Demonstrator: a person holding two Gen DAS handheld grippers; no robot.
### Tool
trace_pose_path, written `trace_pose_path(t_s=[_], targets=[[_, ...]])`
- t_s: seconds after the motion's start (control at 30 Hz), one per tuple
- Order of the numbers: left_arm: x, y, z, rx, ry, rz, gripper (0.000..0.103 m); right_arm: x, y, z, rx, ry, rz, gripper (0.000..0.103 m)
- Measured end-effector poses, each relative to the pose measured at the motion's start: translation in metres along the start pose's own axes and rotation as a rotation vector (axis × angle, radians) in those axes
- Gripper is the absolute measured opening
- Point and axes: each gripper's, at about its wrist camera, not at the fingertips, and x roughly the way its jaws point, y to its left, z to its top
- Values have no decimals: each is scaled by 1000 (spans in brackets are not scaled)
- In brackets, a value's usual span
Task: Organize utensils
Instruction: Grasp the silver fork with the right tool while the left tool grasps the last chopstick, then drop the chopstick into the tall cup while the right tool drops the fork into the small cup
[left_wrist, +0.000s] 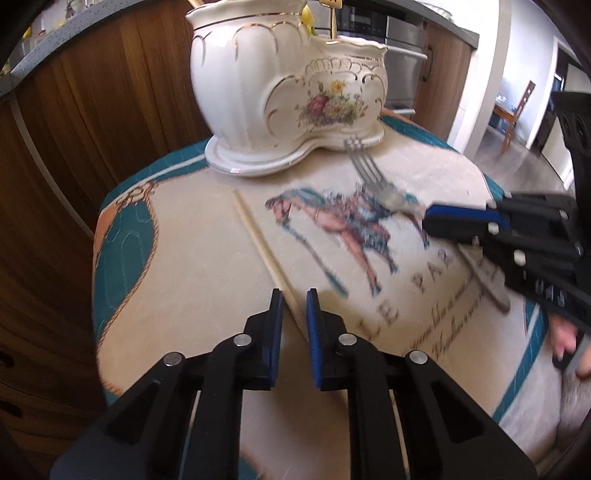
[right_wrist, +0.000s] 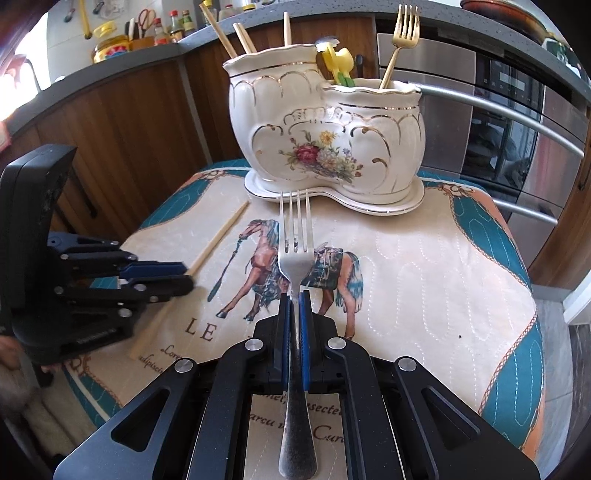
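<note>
Right claw (right_wrist: 294, 295) grips silver fork (right_wrist: 295, 240); left claw (left_wrist: 294, 295) pinches chopstick (left_wrist: 258, 236); ceramic holder (right_wrist: 325, 147) ahead.

Bare cloth (right_wrist: 424, 266) right of the fork (right_wrist: 295, 254); ceramic holder (right_wrist: 325, 133) blocking the far edge.
</note>
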Motion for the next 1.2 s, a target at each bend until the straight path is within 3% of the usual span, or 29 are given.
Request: trace_pose_path(t_s=[0.1,0.23,0.57,0.7,0.83,0.97,1.2], targets=[[-9,6,-9,44,44,-25,9,3,3,-2,-22,27,11,6],[-16,5,-14,96,65,3,10,10,10,-4,-60,70,19,6],[-9,12,-10,69,43,14,16,16,18,-7,-75,86,12,12],[-9,17,-10,43,30,-17,6,14,20,-7,-74,75,6,6],[-12,22,-13,18,17,-29,6,5,19,-5,-68,39,19,6],[-30,26,-13,3,-52,-64,6,-13,18,1,-55,-52,38,6],[-78,30,0,-8,-298,-138,6,-55,18,8,-44,-269,53,6]])
